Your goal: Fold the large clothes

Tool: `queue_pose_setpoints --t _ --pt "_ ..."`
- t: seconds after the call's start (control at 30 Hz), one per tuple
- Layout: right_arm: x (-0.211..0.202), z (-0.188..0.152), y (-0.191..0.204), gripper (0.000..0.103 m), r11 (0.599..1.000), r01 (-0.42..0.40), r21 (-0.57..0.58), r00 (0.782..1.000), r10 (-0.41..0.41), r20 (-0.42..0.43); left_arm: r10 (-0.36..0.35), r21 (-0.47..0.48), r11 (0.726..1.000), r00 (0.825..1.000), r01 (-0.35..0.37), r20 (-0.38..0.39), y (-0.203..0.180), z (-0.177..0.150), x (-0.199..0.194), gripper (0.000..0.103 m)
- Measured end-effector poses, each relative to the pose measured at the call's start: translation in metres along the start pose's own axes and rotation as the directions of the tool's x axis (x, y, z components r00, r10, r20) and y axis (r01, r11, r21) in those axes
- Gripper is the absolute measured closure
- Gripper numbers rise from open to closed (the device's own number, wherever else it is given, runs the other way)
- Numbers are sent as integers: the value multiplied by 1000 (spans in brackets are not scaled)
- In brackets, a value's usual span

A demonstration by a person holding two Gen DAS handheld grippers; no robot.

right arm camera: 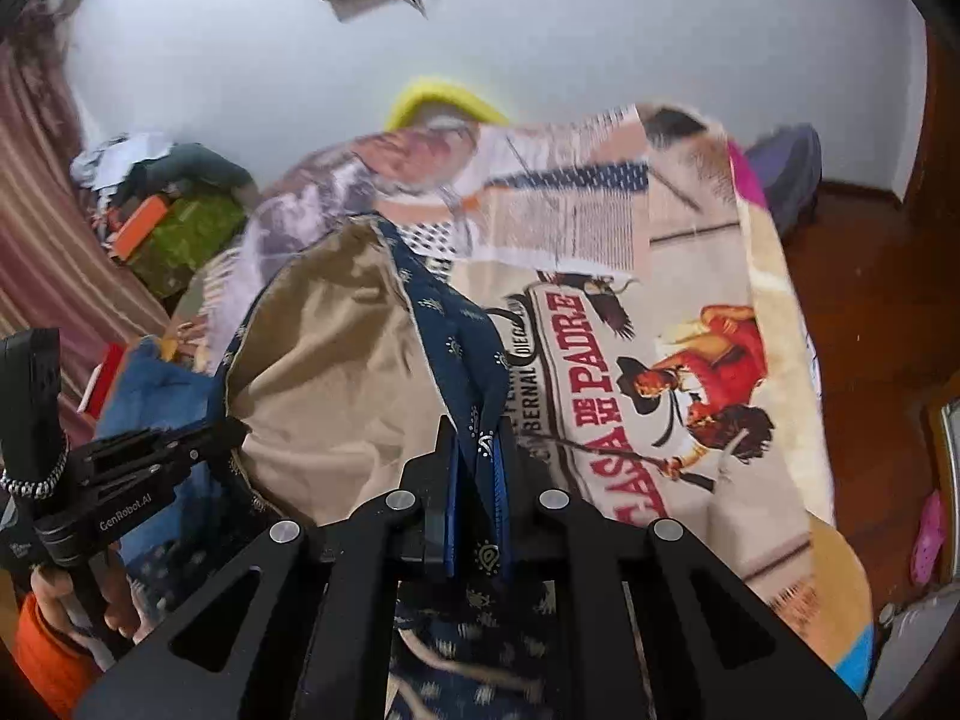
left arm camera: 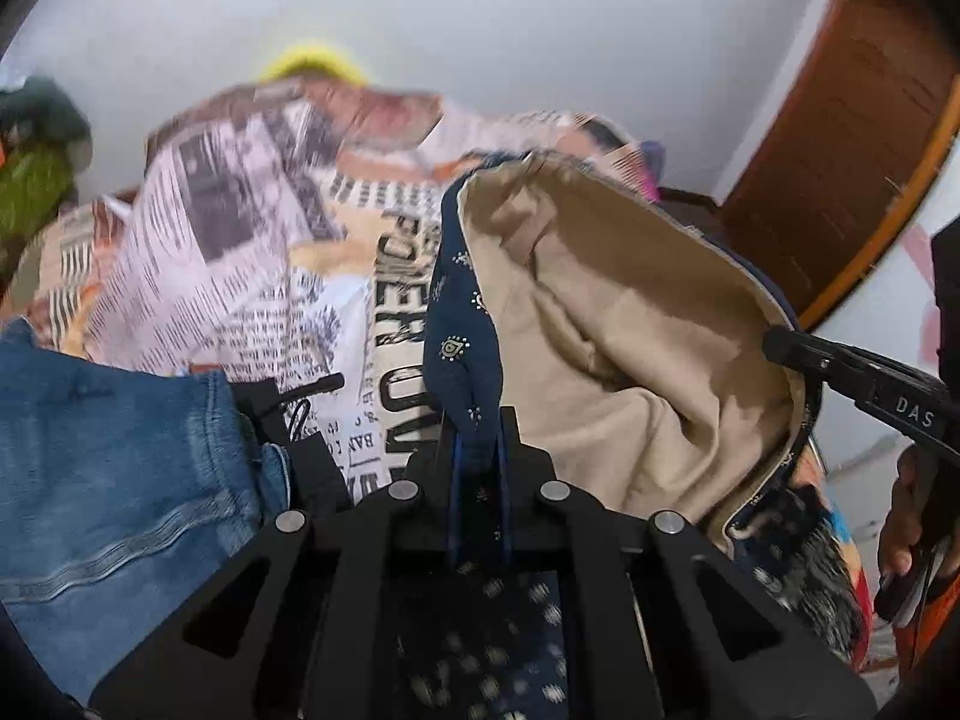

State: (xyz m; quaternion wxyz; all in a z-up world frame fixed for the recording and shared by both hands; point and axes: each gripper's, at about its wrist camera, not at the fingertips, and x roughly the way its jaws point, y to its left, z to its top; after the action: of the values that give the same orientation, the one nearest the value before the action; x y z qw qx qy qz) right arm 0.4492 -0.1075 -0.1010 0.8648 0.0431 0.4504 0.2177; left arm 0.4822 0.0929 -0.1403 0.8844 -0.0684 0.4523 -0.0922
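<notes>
The left gripper (left arm camera: 477, 450) and right gripper (right arm camera: 477, 462) each clench the hem of a navy patterned garment with tan lining (left arm camera: 624, 324), lifted above a newspaper-print bedspread (left arm camera: 240, 252). Only the left view shows blue denim jeans (left arm camera: 120, 468); only the right shows striped curtains (right arm camera: 42, 228).

"CASA DE PADRE" and, partly hidden, "BERNAL" are read on the printed blanket (right arm camera: 660, 360). "GenRobot.AI" is marked on the left hand-held gripper (right arm camera: 240, 429); "DAS" on the right hand-held gripper (left arm camera: 774, 348). Upside-down newsprint lettering, possibly "POWER", is seen.
</notes>
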Motion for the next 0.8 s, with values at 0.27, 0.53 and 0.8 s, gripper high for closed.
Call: queue_pose_setpoints --t 0.27,0.53,0.8 --pt "-72 -44 31 94 993 11 -115 998 -3 69 -80 95 993 994 72 81 -39 -38 -87 95" --pt "-109 -102 28 94 992 -14 -123 999 20 49 -116 132 986 991 105 73 -48 -112 -135 95" --pt "-104 -158 1 94 997 55 -63 998 -54 19 -4 90 996 1000 4 -2 -18 -184 -115 95"
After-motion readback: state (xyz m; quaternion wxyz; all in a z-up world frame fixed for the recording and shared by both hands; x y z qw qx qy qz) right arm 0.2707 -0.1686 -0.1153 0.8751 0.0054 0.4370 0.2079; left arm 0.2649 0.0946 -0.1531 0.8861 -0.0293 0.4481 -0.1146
